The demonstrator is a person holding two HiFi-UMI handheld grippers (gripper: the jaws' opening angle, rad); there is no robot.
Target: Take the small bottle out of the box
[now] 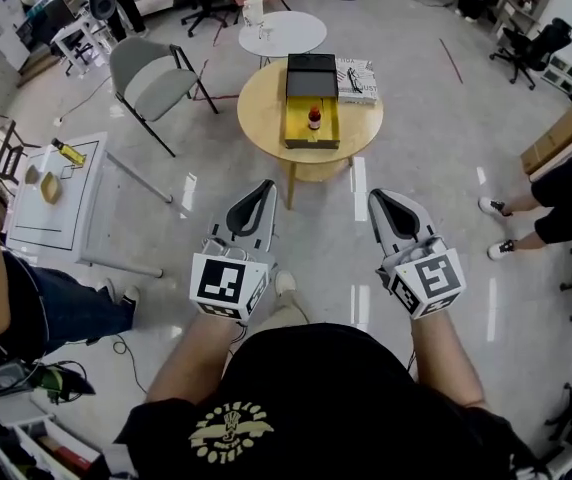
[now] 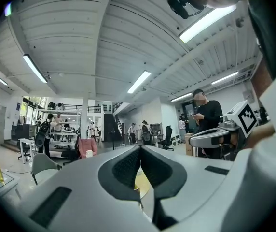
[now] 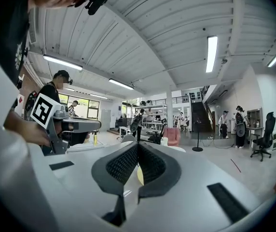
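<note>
The small bottle [image 1: 314, 118], brown with a red cap, stands upright inside the open yellow-lined box [image 1: 294, 120] on a round wooden table [image 1: 262, 108]. The box's black lid [image 1: 311, 76] lies behind it. Both grippers hang close to my body, well short of the table. In the head view my left gripper [image 1: 266, 186] and my right gripper [image 1: 376, 196] point toward the table. Each one's jaws meet at the tips with nothing between them, as the left gripper view [image 2: 139, 149] and the right gripper view [image 3: 137, 145] also show.
A folded magazine [image 1: 358, 80] lies beside the box. Behind stands a small white round table [image 1: 296, 36] with a white cup [image 1: 254, 10]. A grey chair [image 1: 151, 80] and a white square table [image 1: 61, 203] are at left; a person's feet [image 1: 494, 208] at right.
</note>
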